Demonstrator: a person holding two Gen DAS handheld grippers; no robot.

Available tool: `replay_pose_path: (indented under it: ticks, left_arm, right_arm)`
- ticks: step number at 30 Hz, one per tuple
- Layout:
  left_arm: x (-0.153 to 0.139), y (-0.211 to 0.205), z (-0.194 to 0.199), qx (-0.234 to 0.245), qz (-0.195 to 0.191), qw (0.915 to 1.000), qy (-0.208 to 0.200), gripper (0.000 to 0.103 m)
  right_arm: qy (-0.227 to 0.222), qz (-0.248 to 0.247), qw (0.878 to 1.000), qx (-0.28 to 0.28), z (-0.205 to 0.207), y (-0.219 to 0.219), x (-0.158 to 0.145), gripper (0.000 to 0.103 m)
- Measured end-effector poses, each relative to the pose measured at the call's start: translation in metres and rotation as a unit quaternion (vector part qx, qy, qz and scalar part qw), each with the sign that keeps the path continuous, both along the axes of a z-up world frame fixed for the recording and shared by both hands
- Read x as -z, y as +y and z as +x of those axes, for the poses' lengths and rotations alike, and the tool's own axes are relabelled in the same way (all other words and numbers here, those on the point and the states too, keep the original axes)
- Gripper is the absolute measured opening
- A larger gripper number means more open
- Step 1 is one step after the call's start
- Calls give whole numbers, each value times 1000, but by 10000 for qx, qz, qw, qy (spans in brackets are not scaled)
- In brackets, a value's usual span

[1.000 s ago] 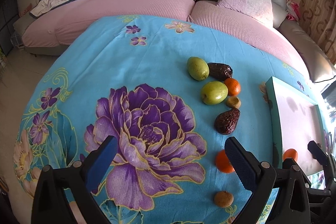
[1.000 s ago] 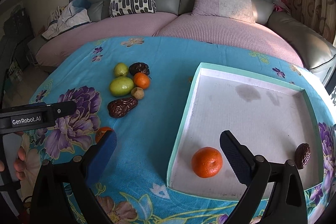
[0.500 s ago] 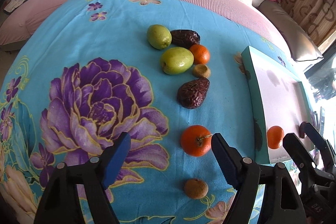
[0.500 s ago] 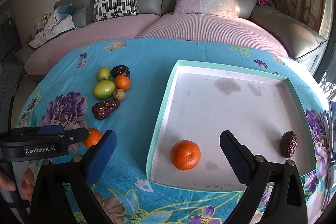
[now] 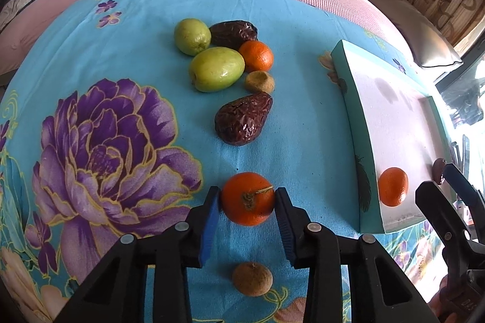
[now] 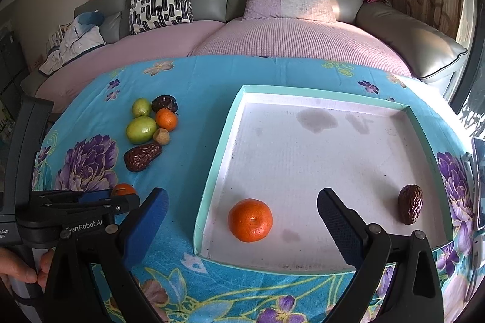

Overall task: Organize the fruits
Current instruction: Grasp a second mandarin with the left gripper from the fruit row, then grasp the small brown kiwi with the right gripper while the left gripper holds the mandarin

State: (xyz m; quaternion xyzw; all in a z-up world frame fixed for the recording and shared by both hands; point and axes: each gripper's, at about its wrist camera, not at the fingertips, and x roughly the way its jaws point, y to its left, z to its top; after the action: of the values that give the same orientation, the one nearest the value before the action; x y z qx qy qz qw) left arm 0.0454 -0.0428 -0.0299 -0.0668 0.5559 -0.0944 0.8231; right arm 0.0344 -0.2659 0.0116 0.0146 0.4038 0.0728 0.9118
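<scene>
My left gripper (image 5: 247, 206) is shut on a small orange (image 5: 248, 198) lying on the blue flowered cloth; both blue pads touch its sides. Beyond it lie a wrinkled brown date (image 5: 243, 118), two green fruits (image 5: 216, 69), another orange (image 5: 256, 56), a second date (image 5: 234, 33) and a small tan fruit (image 5: 260, 81). Another tan fruit (image 5: 252, 278) sits under the gripper. The teal-rimmed white tray (image 6: 221, 138) holds an orange (image 6: 250, 220) and a date (image 6: 410, 204). My right gripper (image 6: 242, 217) hangs open over the tray's near edge, around nothing.
A grey and pink sofa (image 6: 272, 35) with cushions runs behind the table. The left gripper's body (image 6: 75, 211) and a hand (image 6: 21, 268) show at the left of the right wrist view. The table edge lies just below the tray.
The left gripper has moved forward over the cloth and closed its pads onto the near orange. The right gripper stays open, its view shifted slightly over the tray.
</scene>
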Motion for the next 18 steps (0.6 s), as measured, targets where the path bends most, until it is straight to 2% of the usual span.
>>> replay_pose_path:
  ticks: [5,8,11,15,18]
  left_arm:
    - [-12,11,-5,-141,-139,9997,-161,38]
    - [-24,29,-10,-341,-93,9988,-325,38]
    - [-34,44,-16,-546,109,9972,-494,38]
    - [-45,66,-25,-813,678,9918,-718,38]
    - [-46,85,-31,-1011,685,9899,-722,38]
  right_arm:
    - [-7,4,10000,-31,0,1,0,99]
    - [46,26,9999,-116,0,6,1,99]
    - [124,147,9994,-279,-1,15,2,99]
    - [94,152,9981,-596,-8,36,1,99]
    - [127,102,9967,-790,-13,54,4,98]
